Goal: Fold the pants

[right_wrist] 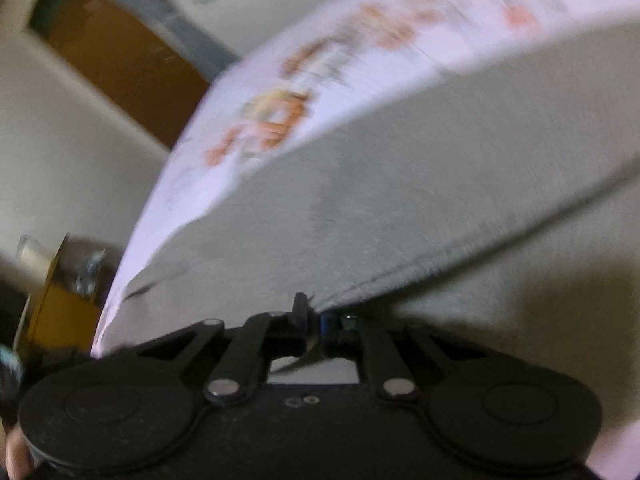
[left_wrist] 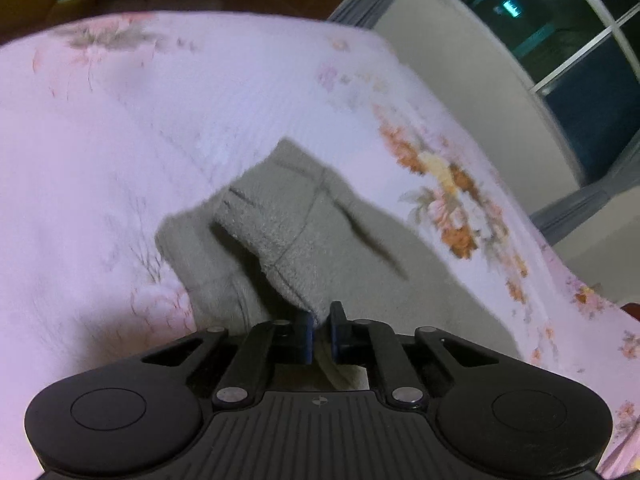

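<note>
Grey fleece pants (left_wrist: pixel 304 216) lie on a pink floral bedspread (left_wrist: pixel 160 120), their waistband end with a pocket slit toward the far side. In the left wrist view my left gripper (left_wrist: pixel 320 326) is shut on the near edge of the pants, cloth pinched between its blue pads. In the blurred right wrist view the same grey pants (right_wrist: pixel 360 200) fill the middle, one layer lifted over another. My right gripper (right_wrist: pixel 316 320) is shut on the hemmed edge of that lifted layer.
The bedspread (right_wrist: pixel 360 40) runs to the bed's edge. A dark window (left_wrist: pixel 560 40) and grey curtains sit at the far right in the left wrist view. A wooden door (right_wrist: pixel 120 60) and a yellow box (right_wrist: pixel 60 312) show left of the bed in the right wrist view.
</note>
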Tool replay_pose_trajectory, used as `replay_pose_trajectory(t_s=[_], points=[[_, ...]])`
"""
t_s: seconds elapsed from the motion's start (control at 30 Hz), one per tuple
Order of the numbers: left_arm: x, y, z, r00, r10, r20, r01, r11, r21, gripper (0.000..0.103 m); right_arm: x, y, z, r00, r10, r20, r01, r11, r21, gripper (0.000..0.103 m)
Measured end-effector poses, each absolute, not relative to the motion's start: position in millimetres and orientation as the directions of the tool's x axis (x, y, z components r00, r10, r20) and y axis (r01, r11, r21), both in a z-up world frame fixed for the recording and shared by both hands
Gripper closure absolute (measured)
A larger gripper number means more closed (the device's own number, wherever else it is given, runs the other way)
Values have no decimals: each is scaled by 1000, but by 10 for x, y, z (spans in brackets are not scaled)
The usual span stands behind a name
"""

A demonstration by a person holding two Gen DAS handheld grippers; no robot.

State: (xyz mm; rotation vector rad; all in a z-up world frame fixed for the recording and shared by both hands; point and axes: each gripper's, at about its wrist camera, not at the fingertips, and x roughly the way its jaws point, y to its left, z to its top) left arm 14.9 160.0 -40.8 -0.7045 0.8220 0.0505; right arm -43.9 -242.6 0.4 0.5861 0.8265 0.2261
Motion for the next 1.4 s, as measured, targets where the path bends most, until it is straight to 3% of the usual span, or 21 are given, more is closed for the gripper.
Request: replay_pose_trajectory(t_s=[0.13,0.33,0.53,0.67,0.9,1.03,1.27,1.4], points=[[-10,1816,-313,708,-220,-671,-281,784,-554,95,-693,-2238,230,640,461,-615,-71,832,550,97],[-79,1880,-815,636,-205,-744,-320,807,-496,95,-703,-2044,-326,545,399,-738,-34,889,456,96],[-213,1673,-490,674,-136,-726,-296,851,-434,95,-763,-2222,-70,559,412,-720,-30,877,479,71],[-342,1381,-274,697,-162,-698,-226,875,-428,95,-956,-2661,-8,584,346,-734,41,891,452,70],[-307,644,-433,625,-297,-721,-108,883,-457,95,-1228,-3758,-80,626,150,-765,285,869,404,68],[-247,316,-583,585,-317,-746,-87,890,-447,95,-1228,-4316,-200,667,120,-735,399,776,488,68],[-250,240,-657,572,-295,-765,-103,900,-424,95,-1096,-4599,-209,759,126,-639,370,724,582,81],[-226,185,-658,571,-272,-775,-100,914,-394,95,-1087,-4636,-141,802,133,-583,306,746,592,83]])
